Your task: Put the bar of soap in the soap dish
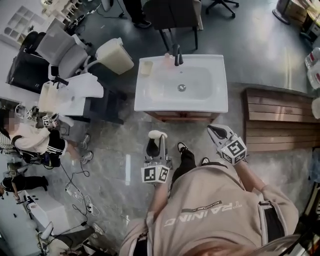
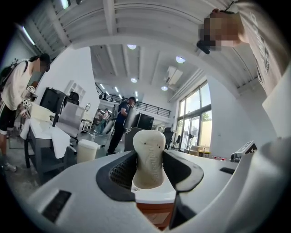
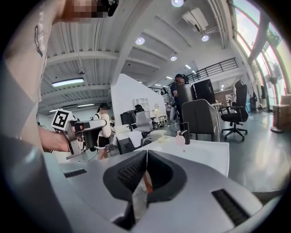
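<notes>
Left gripper view: the left gripper [image 2: 150,169] is clamped on the soap [image 2: 148,145], the bar standing upright between its jaws. The right gripper [image 3: 144,170] has its jaws pressed together, empty. Both hover just short of the sink [image 1: 200,97], with the dish [image 1: 146,67] on its far left corner.

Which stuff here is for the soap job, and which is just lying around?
For the job: bar of soap in the left gripper jaws; soap dish on the sink.
Just lying about: white bin; wooden platform; office chair.
</notes>
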